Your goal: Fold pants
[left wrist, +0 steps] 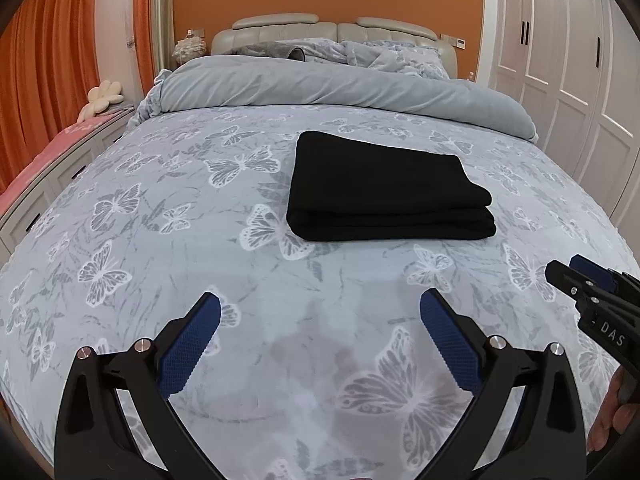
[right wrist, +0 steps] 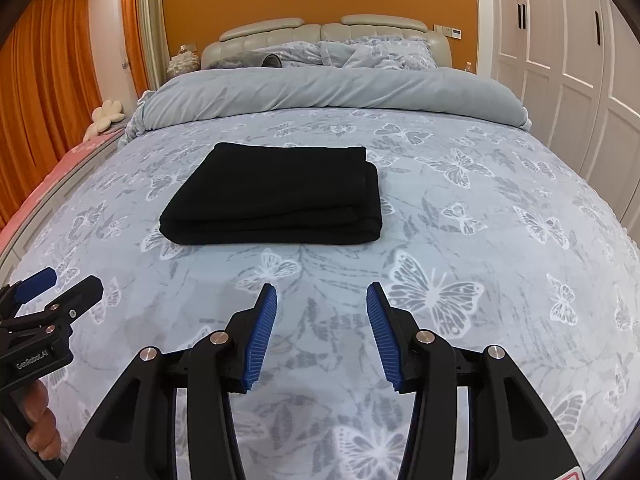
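The black pants (left wrist: 384, 188) lie folded into a thick flat rectangle on the butterfly-print bed cover (left wrist: 160, 216), its layered edge facing me. In the right wrist view the same pants (right wrist: 280, 196) sit left of centre. My left gripper (left wrist: 320, 312) hovers over bare cover short of the bundle, jaws wide apart and empty. My right gripper (right wrist: 322, 300) is also back from the pants, its blue pads (right wrist: 266, 328) parted with nothing between them. Each gripper shows at the edge of the other's view: the right gripper (left wrist: 568, 272) and the left gripper (right wrist: 60, 284), each in a person's hand.
A rolled grey-blue duvet (left wrist: 340, 84) and pillows (left wrist: 392, 56) lie across the head of the bed below a padded headboard (left wrist: 320, 30). White wardrobe doors (left wrist: 560, 52) stand to the right. Orange curtains (left wrist: 52, 48) and a pink-topped bench (left wrist: 52, 148) are on the left.
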A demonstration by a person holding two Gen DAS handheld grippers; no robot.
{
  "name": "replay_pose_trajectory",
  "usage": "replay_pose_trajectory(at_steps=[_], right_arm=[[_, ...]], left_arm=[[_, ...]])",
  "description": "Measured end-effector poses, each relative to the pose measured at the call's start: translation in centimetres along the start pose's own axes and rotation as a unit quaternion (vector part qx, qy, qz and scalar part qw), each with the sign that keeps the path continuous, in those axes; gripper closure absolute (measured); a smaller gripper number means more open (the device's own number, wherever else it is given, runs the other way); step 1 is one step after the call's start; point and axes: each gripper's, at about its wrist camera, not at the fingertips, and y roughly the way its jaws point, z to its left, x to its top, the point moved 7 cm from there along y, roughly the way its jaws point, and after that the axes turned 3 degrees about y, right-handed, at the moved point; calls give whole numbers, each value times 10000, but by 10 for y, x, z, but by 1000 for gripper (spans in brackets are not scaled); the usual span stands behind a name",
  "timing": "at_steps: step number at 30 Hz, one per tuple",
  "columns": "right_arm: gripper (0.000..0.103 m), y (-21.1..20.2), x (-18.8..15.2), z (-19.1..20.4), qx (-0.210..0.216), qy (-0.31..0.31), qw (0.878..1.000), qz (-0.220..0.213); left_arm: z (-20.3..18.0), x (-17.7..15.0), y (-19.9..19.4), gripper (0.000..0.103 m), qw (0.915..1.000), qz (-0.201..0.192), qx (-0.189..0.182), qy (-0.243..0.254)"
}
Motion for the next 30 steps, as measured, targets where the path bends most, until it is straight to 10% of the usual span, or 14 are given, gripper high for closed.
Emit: replay_pose_trajectory(at_steps=[30], right_arm=[[56,-3,-3,9,-41,-1,10000,42]], left_arm=[[1,-4,8,5,9999,107,42,17]])
